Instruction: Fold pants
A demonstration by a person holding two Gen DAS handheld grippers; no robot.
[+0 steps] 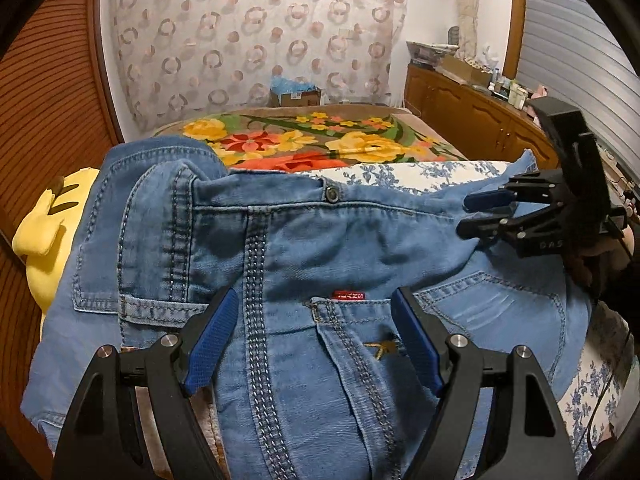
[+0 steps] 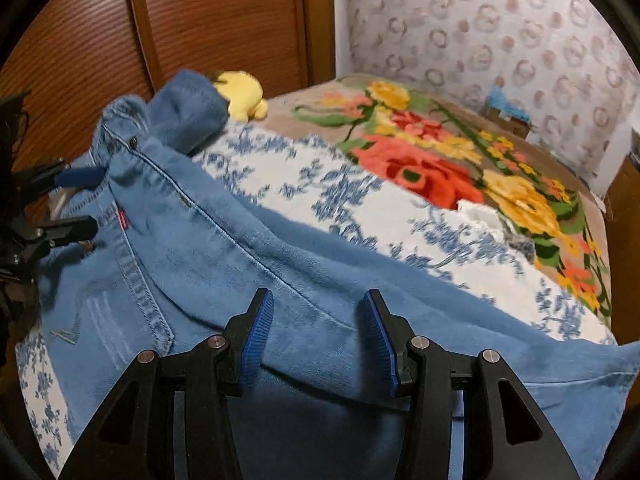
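Jeans (image 1: pixel 320 248) lie spread on the bed (image 2: pixel 400 208), on top of a white sheet with blue flowers (image 2: pixel 360 216). They are blue, and the waist part is at the left end of the bed, close to a yellow soft toy (image 1: pixel 44 240) that sits just past the cloth. At that far left corner some cloth is bunched up and turned over itself, but I cannot tell if that is a real fold or just a messy lump.

Going right, the seat of the jeans shows a back pocket (image 1: pixel 360 344) with a small red tag (image 1: pixel 350 295) above it. The left hand-held gripper (image 1: pixel 316 340) hangs over this part with its blue pads wide apart — nothing is pinched between them.

Further right, the legs run along the near side of the bed. The right hand-held gripper (image 2: pixel 318 336) is over them, its pads apart too, with cloth under the gap but not squeezed. The cloth here is wrinkled and not flat.

So I think the job is at its start, or close to it — the jeans are laid out, but no neat fold shows. Still to do: smooth them, bring one leg over the other, then fold the long part up toward the waist.
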